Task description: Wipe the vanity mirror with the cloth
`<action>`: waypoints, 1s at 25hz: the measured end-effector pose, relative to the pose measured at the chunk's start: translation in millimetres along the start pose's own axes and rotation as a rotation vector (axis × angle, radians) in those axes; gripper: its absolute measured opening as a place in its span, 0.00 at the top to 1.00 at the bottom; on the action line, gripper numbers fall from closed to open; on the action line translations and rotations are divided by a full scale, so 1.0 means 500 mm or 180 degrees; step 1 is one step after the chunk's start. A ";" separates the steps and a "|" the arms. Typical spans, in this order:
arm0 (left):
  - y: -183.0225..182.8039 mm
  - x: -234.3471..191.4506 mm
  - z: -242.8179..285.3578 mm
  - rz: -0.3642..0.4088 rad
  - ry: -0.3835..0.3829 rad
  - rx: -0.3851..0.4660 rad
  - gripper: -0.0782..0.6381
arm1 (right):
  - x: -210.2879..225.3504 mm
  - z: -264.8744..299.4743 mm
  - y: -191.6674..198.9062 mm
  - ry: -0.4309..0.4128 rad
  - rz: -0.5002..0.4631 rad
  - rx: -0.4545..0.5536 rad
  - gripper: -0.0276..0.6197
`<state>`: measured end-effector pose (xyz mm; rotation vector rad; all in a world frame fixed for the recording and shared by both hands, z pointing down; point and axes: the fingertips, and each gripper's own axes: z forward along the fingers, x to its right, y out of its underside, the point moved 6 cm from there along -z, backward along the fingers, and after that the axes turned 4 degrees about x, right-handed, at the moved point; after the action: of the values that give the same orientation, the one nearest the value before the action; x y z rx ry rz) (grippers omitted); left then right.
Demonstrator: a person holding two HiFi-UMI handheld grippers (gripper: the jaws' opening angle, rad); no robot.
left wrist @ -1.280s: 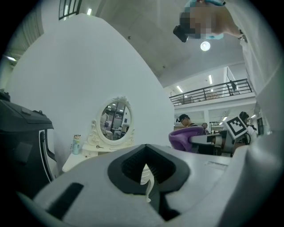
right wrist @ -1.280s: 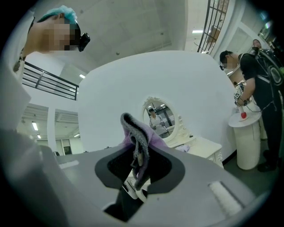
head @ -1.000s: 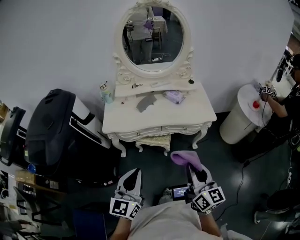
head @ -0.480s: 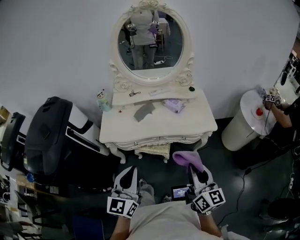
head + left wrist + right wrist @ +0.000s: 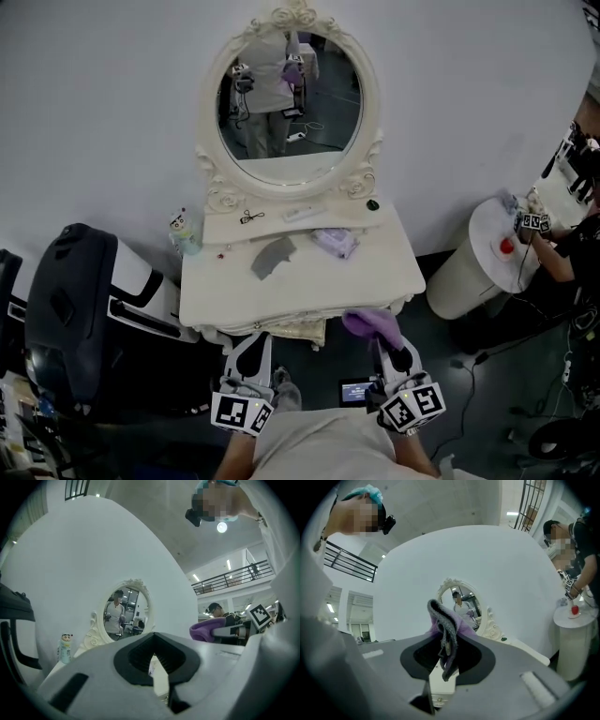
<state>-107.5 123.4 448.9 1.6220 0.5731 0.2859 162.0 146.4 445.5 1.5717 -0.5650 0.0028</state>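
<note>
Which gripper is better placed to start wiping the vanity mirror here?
Right. The right gripper is shut on the purple cloth, which sticks out ahead of its jaws toward the vanity mirror. The left gripper is shut and holds nothing. Both are short of the glass.

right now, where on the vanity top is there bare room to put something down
Bare: the front strip of the tabletop, ahead of the grey cloth and lilac packet, and the left side between that cloth and the bottle. Crowded: the narrow shelf under the mirror, dotted with small items.
</note>
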 end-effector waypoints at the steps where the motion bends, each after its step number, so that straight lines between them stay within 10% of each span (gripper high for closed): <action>1: -0.001 -0.014 0.025 -0.0011 0.0050 0.0003 0.89 | 0.002 0.026 -0.006 0.0006 -0.0035 0.0009 0.84; 9: -0.015 -0.152 0.174 -0.0041 0.0388 -0.0060 0.89 | -0.005 0.217 -0.015 0.0207 -0.0052 0.0133 0.84; 25: -0.022 -0.320 0.288 -0.0124 0.0041 0.0029 0.89 | 0.014 0.450 0.016 0.0062 -0.0065 -0.0122 0.84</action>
<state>-172.3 -82.1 440.9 1.6170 0.6160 0.2655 89.7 -66.7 433.0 1.5384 -0.5307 -0.0081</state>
